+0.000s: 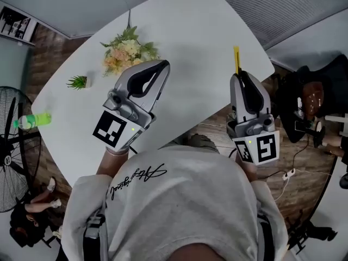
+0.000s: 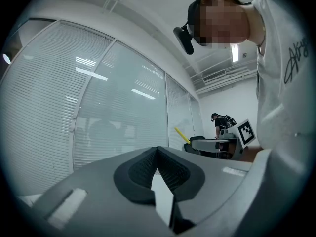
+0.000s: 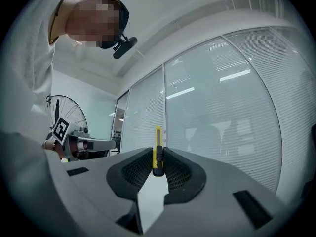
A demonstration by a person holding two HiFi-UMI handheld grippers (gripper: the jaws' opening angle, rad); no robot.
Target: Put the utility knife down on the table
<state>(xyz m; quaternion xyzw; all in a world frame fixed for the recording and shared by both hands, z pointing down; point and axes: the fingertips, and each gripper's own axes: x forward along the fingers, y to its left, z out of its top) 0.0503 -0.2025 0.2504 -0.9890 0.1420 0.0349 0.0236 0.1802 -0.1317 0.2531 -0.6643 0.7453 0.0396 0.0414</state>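
The yellow utility knife (image 1: 236, 58) sticks out forward from my right gripper (image 1: 241, 74), whose jaws are shut on its black rear part, blade end pointing away from me. In the right gripper view the knife (image 3: 157, 151) stands on edge between the ribbed pads. This gripper hangs past the near right edge of the white table (image 1: 190, 31), above the wooden floor. My left gripper (image 1: 161, 64) is over the table beside the flowers, with its jaws closed together and nothing in them (image 2: 157, 149). From the left gripper view, the right gripper (image 2: 193, 143) and the knife (image 2: 181, 135) show off to the side.
A flower bouquet (image 1: 128, 50) and a small green plant (image 1: 79, 82) sit on the table's left part, and a green bottle (image 1: 33, 119) lies at its left edge. A standing fan (image 1: 11, 145) is at the left. A power strip (image 1: 288, 174) lies on the floor. Blinds line the wall ahead.
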